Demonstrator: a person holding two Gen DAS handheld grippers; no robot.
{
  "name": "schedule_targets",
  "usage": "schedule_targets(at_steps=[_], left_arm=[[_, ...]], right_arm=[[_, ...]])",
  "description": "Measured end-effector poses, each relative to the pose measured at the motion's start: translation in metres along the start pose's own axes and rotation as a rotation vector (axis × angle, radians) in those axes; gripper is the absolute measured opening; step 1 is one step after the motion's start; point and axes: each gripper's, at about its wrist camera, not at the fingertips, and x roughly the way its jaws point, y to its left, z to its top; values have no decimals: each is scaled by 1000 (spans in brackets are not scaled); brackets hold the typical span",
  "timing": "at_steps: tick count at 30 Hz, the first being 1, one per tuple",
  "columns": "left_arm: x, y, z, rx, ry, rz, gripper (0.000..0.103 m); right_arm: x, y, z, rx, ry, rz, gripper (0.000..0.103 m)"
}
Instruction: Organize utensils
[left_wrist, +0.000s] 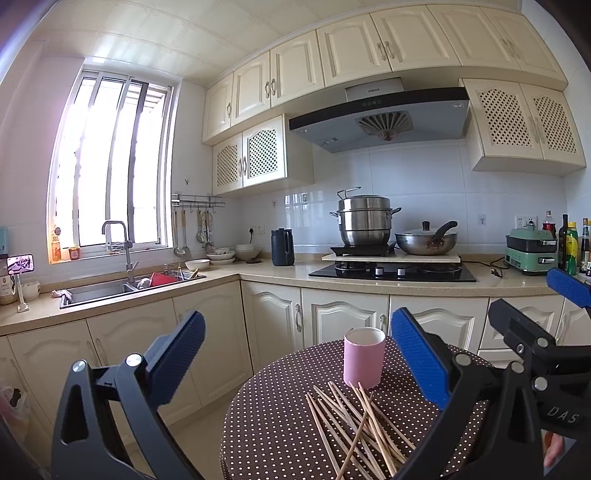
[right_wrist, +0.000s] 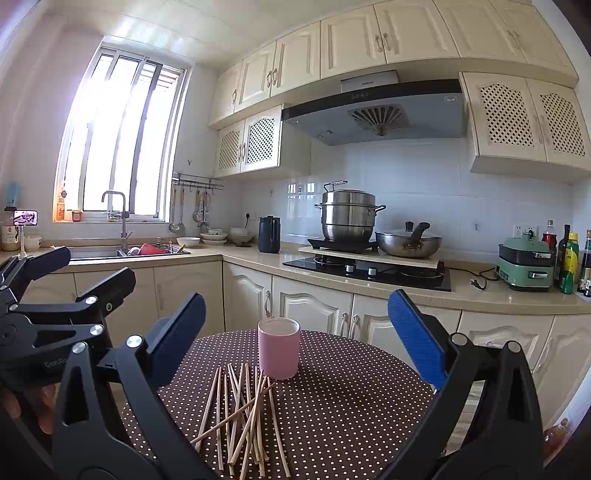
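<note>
A pink cup (left_wrist: 364, 356) stands upright on a round table with a brown polka-dot cloth (left_wrist: 280, 417). Several wooden chopsticks (left_wrist: 354, 424) lie in a loose crossed pile in front of the cup. In the right wrist view the cup (right_wrist: 278, 348) stands behind the chopsticks (right_wrist: 243, 410) on the cloth (right_wrist: 351, 406). My left gripper (left_wrist: 297, 354) is open and empty, held above the table's near side. My right gripper (right_wrist: 295, 332) is open and empty, also above the table. The right gripper shows at the right edge of the left wrist view (left_wrist: 535, 317); the left gripper shows at the left of the right wrist view (right_wrist: 62, 273).
Behind the table runs an L-shaped kitchen counter (left_wrist: 280, 271) with cream cabinets, a sink (left_wrist: 122, 288) under the window, and a hob (left_wrist: 395, 271) carrying a steamer pot (left_wrist: 364, 221) and a wok (left_wrist: 426, 242). A green appliance (left_wrist: 530, 249) and bottles stand at the far right.
</note>
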Motion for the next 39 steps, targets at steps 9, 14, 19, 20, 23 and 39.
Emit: schedule_targets(at_steps=[9, 14, 19, 20, 23, 39], left_arm=[[8, 1, -1, -5, 17, -3, 99], [12, -1, -2, -4, 22, -1, 99], [15, -1, -3, -5, 26, 0, 99], [16, -1, -4, -5, 27, 0, 99], [18, -1, -5, -4, 32, 4, 99], [52, -8, -21, 3, 125, -22, 99]], right_arm=[[5, -1, 0, -1, 14, -3, 97], [9, -2, 1, -2, 23, -2, 97], [12, -2, 1, -3, 27, -1, 97], [13, -2, 1, -3, 29, 0, 97], [16, -2, 0, -3, 35, 2, 97], [47, -10, -16, 32, 135, 44, 97]])
